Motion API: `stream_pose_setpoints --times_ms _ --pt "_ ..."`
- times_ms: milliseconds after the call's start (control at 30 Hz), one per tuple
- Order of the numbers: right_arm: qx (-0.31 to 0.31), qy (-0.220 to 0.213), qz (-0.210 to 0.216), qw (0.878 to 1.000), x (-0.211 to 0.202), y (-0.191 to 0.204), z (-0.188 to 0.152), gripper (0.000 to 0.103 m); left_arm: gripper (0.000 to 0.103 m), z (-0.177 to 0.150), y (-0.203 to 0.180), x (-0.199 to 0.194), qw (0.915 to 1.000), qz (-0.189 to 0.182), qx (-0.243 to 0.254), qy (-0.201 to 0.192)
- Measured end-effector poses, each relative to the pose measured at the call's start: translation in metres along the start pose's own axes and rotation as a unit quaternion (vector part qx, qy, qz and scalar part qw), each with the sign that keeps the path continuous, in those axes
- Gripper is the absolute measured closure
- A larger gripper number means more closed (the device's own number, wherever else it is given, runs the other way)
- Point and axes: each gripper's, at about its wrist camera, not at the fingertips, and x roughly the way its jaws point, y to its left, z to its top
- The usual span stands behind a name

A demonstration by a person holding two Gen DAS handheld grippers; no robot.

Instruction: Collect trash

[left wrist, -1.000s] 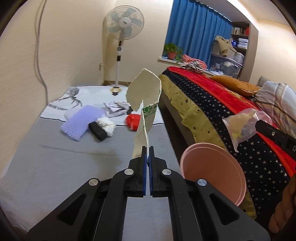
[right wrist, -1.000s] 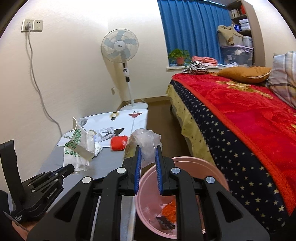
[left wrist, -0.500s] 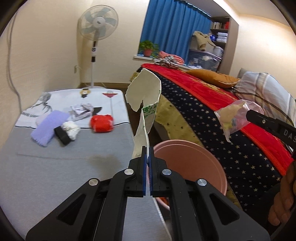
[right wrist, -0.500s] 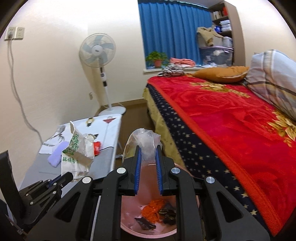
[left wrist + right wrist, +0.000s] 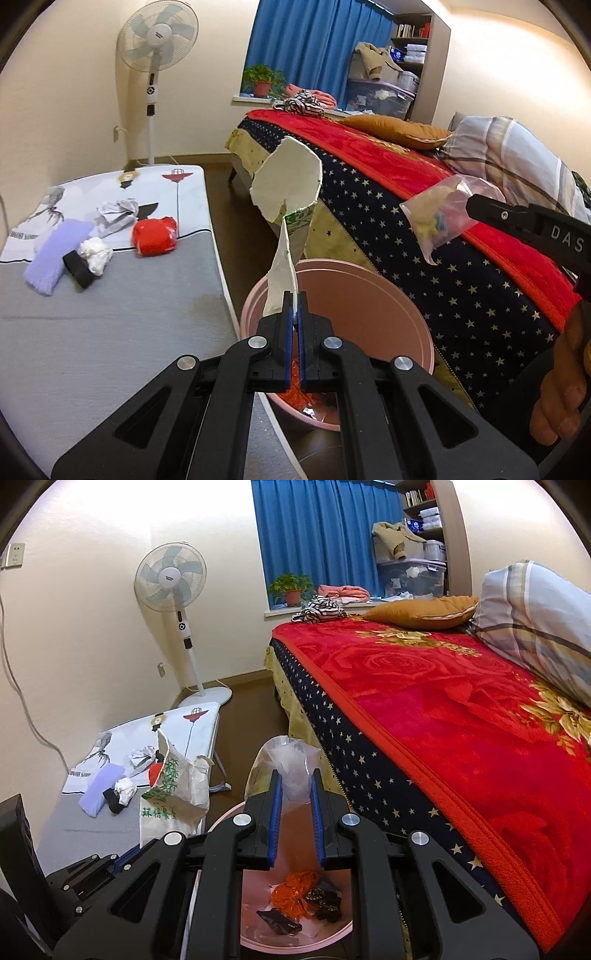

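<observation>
From your left wrist camera, your left claw [image 5: 294, 301] is clenched on the lower edge of a torn white paper bag with green print [image 5: 286, 195], which stands up above the near rim of the round pink plastic bin [image 5: 391, 295] on the floor between the low grey desk [image 5: 110, 332] and the bed with the red blanket [image 5: 369, 147]. On that desk lie a red crumpled wrapper [image 5: 154, 236], a lilac knitted cloth [image 5: 55, 254], a white paper wad [image 5: 96, 253] and a crumpled grey wrapper [image 5: 118, 216]. At the right, your other claw grips a clear plastic bag with yellowish contents [image 5: 441, 219] over the bed's starred edge. From your right wrist camera, your right claw [image 5: 295, 775] is closed on that clear plastic bag [image 5: 290, 760], directly above the pink bin [image 5: 258, 934], whose bottom holds orange and dark scraps [image 5: 303, 897]. The paper bag [image 5: 175, 794] hangs just left of it.
</observation>
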Motion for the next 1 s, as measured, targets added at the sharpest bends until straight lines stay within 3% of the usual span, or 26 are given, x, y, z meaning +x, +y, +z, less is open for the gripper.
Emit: stream_pose_setpoints --times_ms 667,767,867,933,1000 --pt "0.007 0.015 -0.006 1.000 0.012 -0.002 -0.002 0.086 0.101 -0.004 -0.007 0.018 0.9999 -0.004 0.002 0.015" --pt "0.007 0.015 -0.007 1.000 0.012 -0.002 -0.002 0.084 0.101 -0.004 -0.007 0.019 0.9999 -0.006 0.001 0.016" --pt "0.009 0.015 -0.009 1.000 0.012 -0.003 -0.002 0.072 0.101 -0.005 -0.008 0.021 0.9996 -0.018 0.001 0.019" --pt "0.014 0.012 -0.013 1.000 0.012 -0.005 -0.002 0.056 0.096 -0.006 -0.009 0.022 0.9996 -0.016 0.003 0.021" --pt "0.019 0.010 -0.015 1.000 0.011 -0.008 -0.002 0.055 0.073 -0.007 -0.008 0.022 0.9997 -0.009 0.003 0.021"
